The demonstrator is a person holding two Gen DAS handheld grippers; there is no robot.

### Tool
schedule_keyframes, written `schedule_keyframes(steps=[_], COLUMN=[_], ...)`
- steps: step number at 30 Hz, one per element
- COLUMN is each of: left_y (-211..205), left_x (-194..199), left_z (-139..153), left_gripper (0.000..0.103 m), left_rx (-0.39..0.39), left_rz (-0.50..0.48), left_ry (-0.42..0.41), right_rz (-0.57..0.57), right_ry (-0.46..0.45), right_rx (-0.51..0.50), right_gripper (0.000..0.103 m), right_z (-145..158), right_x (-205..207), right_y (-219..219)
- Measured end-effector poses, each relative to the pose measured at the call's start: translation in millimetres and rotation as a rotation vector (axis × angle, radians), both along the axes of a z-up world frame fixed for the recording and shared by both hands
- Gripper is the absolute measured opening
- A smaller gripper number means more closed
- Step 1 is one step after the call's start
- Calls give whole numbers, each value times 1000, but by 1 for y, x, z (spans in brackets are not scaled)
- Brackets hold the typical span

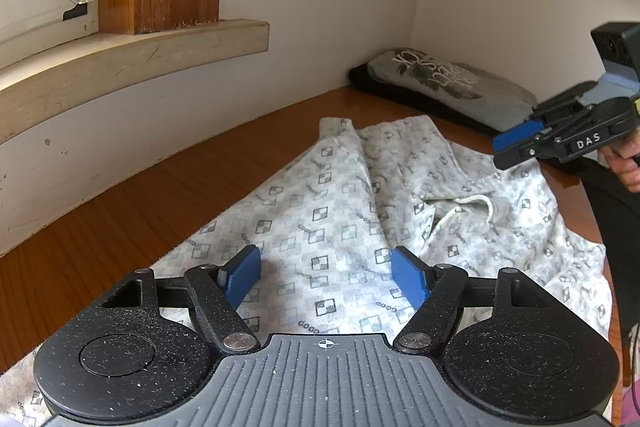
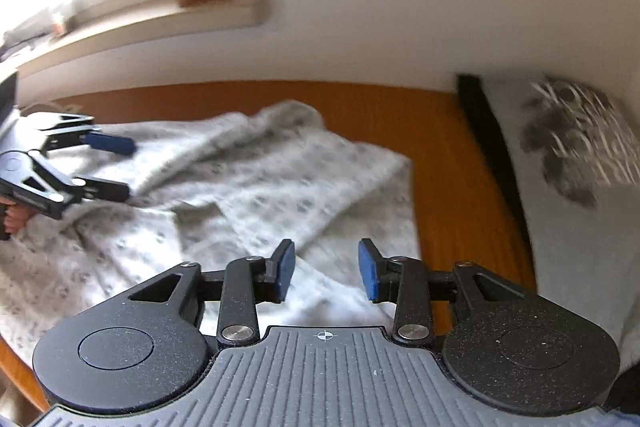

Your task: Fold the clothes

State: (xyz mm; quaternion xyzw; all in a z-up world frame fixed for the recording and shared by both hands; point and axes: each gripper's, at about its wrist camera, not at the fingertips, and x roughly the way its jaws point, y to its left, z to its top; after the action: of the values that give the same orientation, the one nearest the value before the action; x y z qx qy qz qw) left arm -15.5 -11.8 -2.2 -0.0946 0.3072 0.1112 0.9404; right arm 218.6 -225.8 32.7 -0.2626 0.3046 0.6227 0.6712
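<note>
- Left wrist view: wooden desk [image 1: 120, 203] carries the patterned garment [image 1: 320, 219], spread and rumpled; long axis runs from the near edge toward the far wall corner, narrow end far.
- Folded grey shirt [image 1: 452, 87] sits in the far right corner, well apart from the work.
- Left gripper [image 1: 326, 281] hangs over the garment's near end, jaws wide, nothing between the pads.
- Right gripper [image 2: 326, 269] is above the garment's right edge, jaws partly apart, empty; picture blurred.
- Judgement: left is nearer the near hem, right nearer the side edge; a fold toward the far end likely needs both on the near end.
</note>
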Motion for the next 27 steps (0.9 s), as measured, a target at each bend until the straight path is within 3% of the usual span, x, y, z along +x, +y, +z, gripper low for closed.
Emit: schedule_keyframes(steps=[6,12,13,17,22,27], left_y=[0,0,0,0,1,1], left_x=[-1,-1,-1,0,0,-1], left_z=[1,1,1,1,1,1], left_gripper=[77,77,77,78,78,79], left_rx=[-3,-8,-8,-7,-7,-9], left_rz=[-1,3,3,4,2,0], left_ry=[-2,-4,-4,-2,-2,-3], right_rz=[105,108,108,125,164,162], right_ry=[-80,11,15,-30,-141,-169], right_rx=[-90,-80,-82,-102,-70,26], right_gripper=[47,45,42,13,7,7], right_z=[-16,-22,-22,-17,-7,12], right_x=[-22,-2,-1,-7,-27,-39], right_y=[23,14,12,10,-1,-31])
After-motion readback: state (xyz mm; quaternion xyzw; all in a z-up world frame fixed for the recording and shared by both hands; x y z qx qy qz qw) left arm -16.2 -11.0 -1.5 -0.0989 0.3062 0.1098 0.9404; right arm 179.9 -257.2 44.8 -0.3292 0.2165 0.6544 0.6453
